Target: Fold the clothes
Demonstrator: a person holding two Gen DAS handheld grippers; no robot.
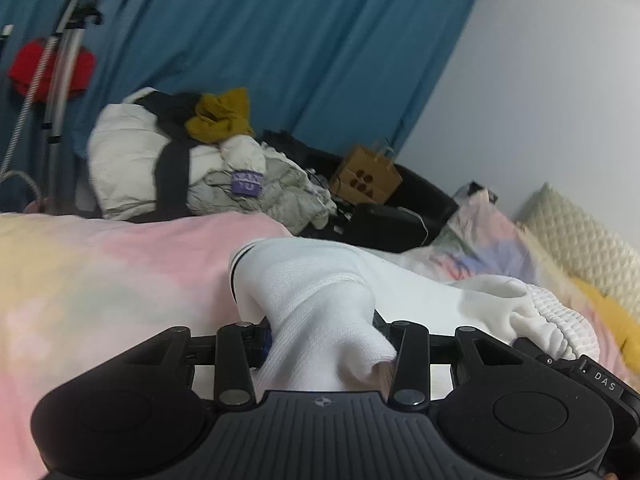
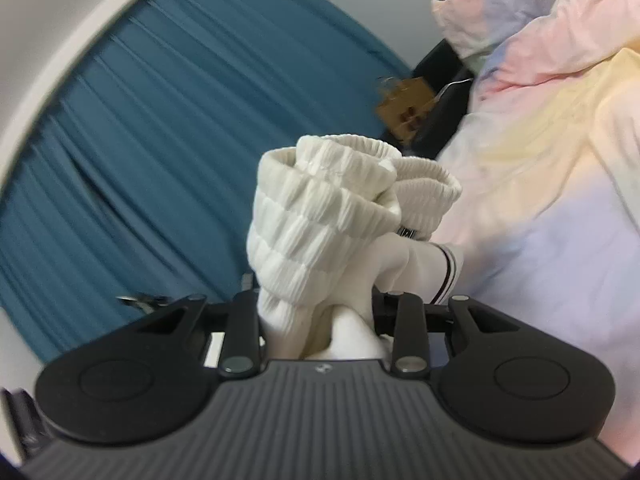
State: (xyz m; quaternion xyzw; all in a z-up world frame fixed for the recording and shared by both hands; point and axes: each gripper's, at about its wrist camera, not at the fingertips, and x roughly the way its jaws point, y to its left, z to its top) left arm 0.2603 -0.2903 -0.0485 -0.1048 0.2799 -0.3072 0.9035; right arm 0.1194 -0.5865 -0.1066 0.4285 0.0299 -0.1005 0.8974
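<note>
The left claw [image 1: 320, 344] holds one end of a white garment [image 1: 332, 300], pinched tight between its two sides. The right claw [image 2: 320, 320] holds the other end, the ribbed waistband [image 2: 332, 200], bunched up. The garment hangs between them, just above the bed [image 1: 100, 272] with its pink and yellow cover.

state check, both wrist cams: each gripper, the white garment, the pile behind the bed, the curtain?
left gripper: shut on white knit garment
right gripper: shut on the garment's ribbed waistband
white knit garment: bunched, held between both grippers, lifted off the pastel bedsheet
ribbed waistband: crumpled, sticking up
pile of clothes: heaped, unfolded
blue curtain: drawn
</note>
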